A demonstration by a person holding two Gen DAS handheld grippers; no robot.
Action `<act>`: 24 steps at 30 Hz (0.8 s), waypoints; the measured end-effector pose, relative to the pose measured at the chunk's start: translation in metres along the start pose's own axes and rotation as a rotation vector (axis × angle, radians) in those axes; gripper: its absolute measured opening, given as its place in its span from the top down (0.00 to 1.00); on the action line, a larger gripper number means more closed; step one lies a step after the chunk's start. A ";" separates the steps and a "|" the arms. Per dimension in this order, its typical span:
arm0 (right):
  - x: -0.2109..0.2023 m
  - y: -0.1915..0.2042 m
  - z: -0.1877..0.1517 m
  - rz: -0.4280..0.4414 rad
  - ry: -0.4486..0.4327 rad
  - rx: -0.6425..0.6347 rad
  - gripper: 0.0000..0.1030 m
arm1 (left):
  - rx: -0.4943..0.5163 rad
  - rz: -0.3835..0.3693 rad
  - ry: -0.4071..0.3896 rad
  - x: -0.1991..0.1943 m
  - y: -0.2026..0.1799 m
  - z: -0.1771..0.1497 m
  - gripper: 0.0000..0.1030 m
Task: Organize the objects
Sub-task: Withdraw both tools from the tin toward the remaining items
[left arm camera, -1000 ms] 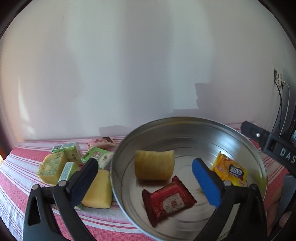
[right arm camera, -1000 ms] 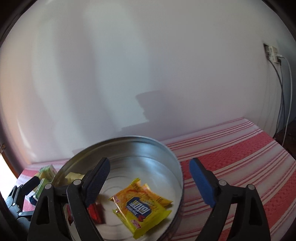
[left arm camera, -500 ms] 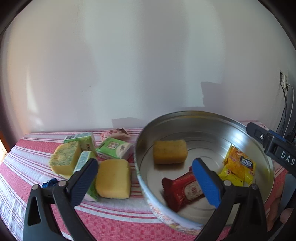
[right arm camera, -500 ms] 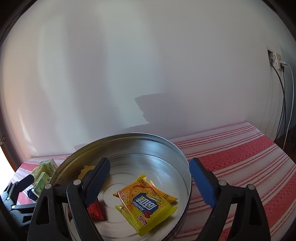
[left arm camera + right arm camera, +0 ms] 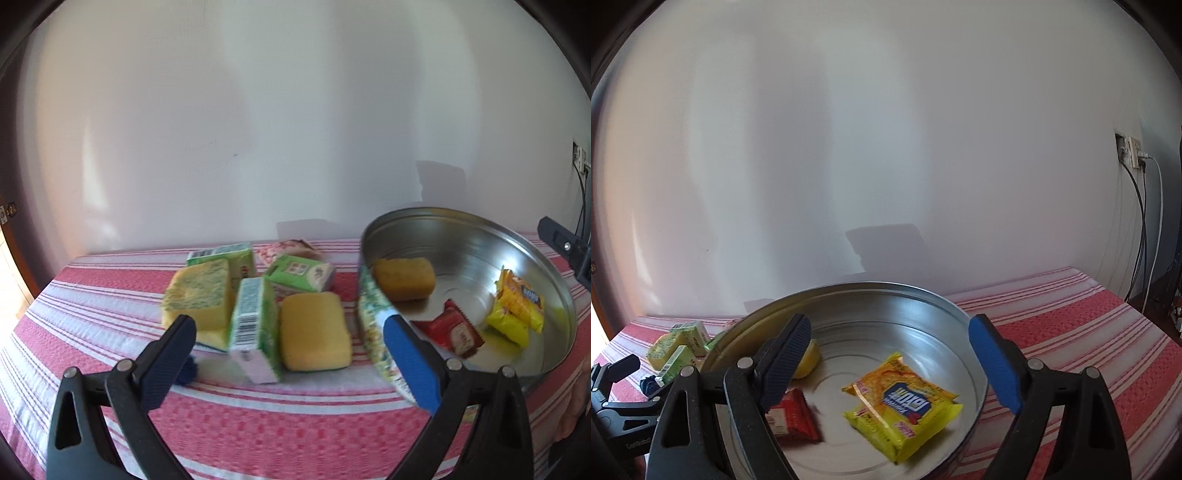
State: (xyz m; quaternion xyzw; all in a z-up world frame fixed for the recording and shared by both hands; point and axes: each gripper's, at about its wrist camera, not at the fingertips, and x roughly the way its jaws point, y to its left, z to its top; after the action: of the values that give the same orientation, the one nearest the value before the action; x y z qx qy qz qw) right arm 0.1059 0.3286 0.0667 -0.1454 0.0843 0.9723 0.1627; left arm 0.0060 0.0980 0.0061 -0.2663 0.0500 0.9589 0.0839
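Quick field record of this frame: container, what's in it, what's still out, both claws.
container: round metal tin on red striped cloth
in tin: yellow cake, red packet, yellow packets
outside tin, on its left: yellow sponge, green cartons, speckled sponge, pink packet
left claw: open, empty, facing the pile
right claw: open, empty, over tin
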 end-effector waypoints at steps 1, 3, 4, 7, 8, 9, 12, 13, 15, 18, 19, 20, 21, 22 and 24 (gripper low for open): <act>-0.002 0.004 -0.001 0.004 0.000 0.000 0.14 | -0.012 -0.003 0.003 -0.001 0.006 0.000 0.00; -0.007 0.012 -0.002 0.021 0.000 0.009 0.14 | -0.033 -0.007 0.005 -0.002 0.019 0.000 0.00; -0.011 0.017 -0.002 0.033 -0.005 0.008 0.14 | -0.035 -0.004 0.004 -0.002 0.024 0.000 0.00; -0.023 0.038 -0.003 0.057 -0.023 -0.025 0.14 | -0.025 0.016 0.005 0.000 0.038 -0.002 0.00; -0.026 0.043 -0.004 0.070 -0.023 -0.032 0.14 | -0.025 0.022 0.010 0.001 0.043 -0.003 0.00; -0.029 0.052 -0.006 0.089 -0.020 -0.039 0.14 | -0.028 0.025 0.018 0.002 0.049 -0.004 0.00; -0.037 0.076 -0.008 0.142 -0.011 -0.056 0.14 | -0.061 0.031 0.048 0.006 0.071 -0.005 0.00; -0.039 0.084 -0.010 0.157 -0.009 -0.062 0.14 | -0.073 0.034 0.060 0.009 0.078 -0.005 0.00; -0.041 0.103 -0.013 0.193 0.002 -0.075 0.14 | -0.087 0.043 0.081 0.015 0.090 -0.006 0.00; -0.037 0.131 -0.018 0.234 0.046 -0.107 0.18 | -0.084 0.064 0.101 0.018 0.104 -0.009 0.00; -0.034 0.143 -0.021 0.249 0.071 -0.124 0.22 | -0.079 0.069 0.105 0.019 0.108 -0.010 0.00; -0.031 0.151 -0.023 0.259 0.097 -0.135 0.23 | -0.075 0.075 0.109 0.020 0.113 -0.012 0.00; -0.028 0.159 -0.026 0.269 0.121 -0.138 0.24 | -0.074 0.082 0.114 0.021 0.118 -0.012 0.00; -0.024 0.166 -0.030 0.279 0.154 -0.136 0.24 | -0.079 0.088 0.118 0.022 0.124 -0.013 0.00; -0.016 0.176 -0.035 0.278 0.205 -0.134 0.24 | -0.103 0.093 0.133 0.024 0.134 -0.013 0.00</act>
State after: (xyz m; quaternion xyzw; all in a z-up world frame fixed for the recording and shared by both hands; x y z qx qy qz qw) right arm 0.0691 0.1529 0.0587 -0.2413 0.0546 0.9689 0.0072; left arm -0.0324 -0.0321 -0.0106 -0.3307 0.0182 0.9433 0.0220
